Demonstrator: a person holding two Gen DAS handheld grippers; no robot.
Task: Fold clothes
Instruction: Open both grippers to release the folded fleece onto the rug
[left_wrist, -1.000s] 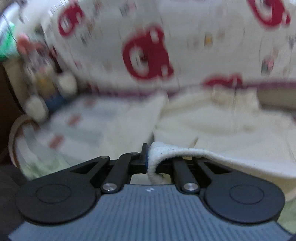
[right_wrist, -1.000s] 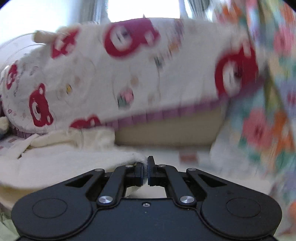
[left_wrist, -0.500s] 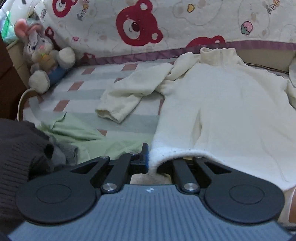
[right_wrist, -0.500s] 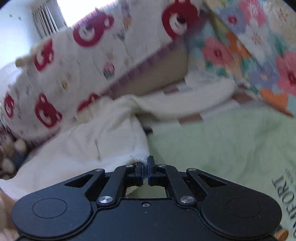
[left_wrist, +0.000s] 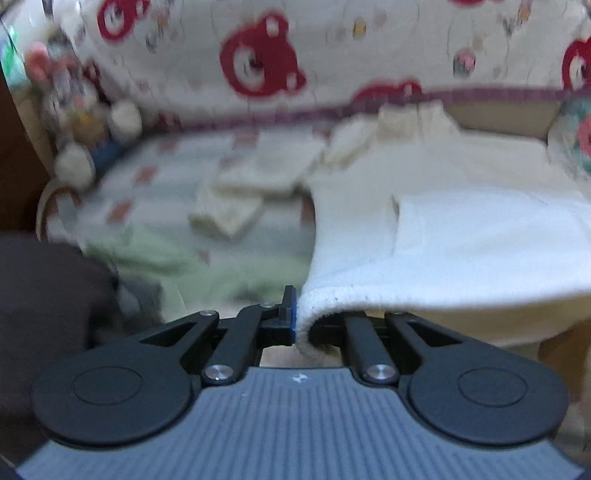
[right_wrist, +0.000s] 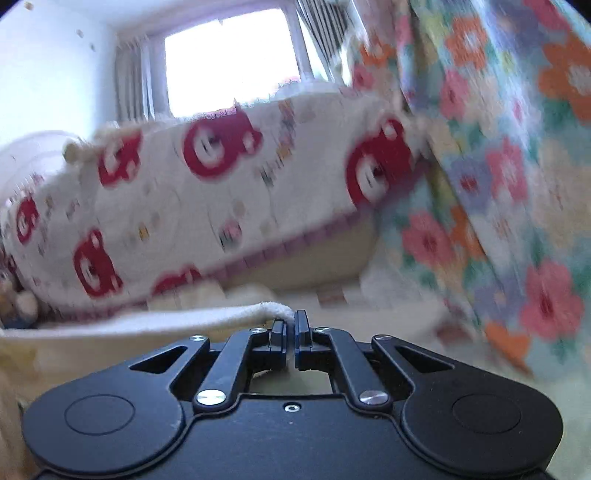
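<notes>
A cream fleece sweater (left_wrist: 461, 236) lies spread on the bed, collar toward the far side and one sleeve (left_wrist: 240, 199) stretched out to the left. My left gripper (left_wrist: 301, 317) is shut on the sweater's near hem, which curls up over its right finger. In the right wrist view the same sweater's hem (right_wrist: 166, 321) runs off to the left as a lifted band, and my right gripper (right_wrist: 293, 332) is shut on its corner. Both views are blurred by motion.
A bear-print quilt (left_wrist: 295, 55) (right_wrist: 207, 206) is piled along the far side. A plush rabbit (left_wrist: 77, 110) sits at the left, a light green garment (left_wrist: 147, 254) and a dark brown one (left_wrist: 44, 295) lie near. A flower-print blanket (right_wrist: 498, 166) hangs at the right.
Both grippers have kept their grip on the sweater's hem and carried it forward over the body. The right wrist view has swung up from the green sheet to the quilt and window.
</notes>
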